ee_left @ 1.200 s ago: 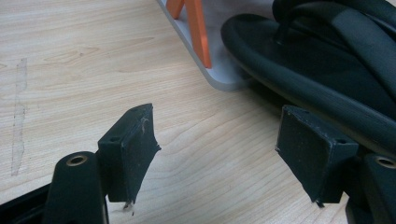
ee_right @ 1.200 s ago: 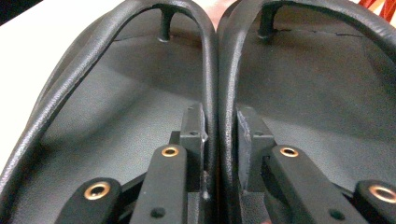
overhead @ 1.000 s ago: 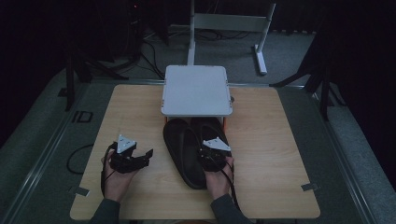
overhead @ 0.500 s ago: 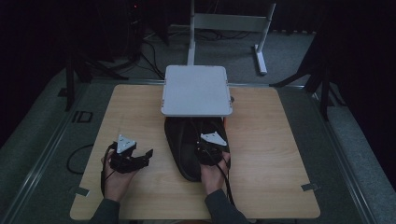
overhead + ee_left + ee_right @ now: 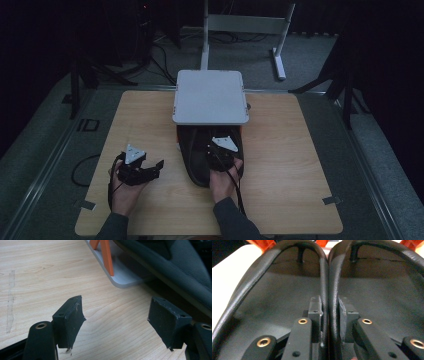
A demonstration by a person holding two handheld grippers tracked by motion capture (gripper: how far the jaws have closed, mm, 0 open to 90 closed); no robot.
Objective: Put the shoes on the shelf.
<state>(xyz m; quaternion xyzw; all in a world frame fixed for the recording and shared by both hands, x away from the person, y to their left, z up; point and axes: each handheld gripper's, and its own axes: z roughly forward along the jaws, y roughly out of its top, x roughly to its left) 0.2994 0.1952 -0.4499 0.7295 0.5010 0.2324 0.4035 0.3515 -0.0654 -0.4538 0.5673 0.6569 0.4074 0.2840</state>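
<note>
Slip risk: right gripper pinches only the two touching inner straps of the black sandals, lying at 6 o'clock of the grey shelf, toes under it. Strap could slide out, or one sandal could snag an orange leg. Left gripper idle, jaws wide, empty.

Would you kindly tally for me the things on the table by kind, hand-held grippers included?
Black sandals: 2, pinched together by their inner straps
White stand with orange legs: 1
Hand-held grippers: 2, left hand-held gripper and right hand-held gripper
Total: 5
</note>
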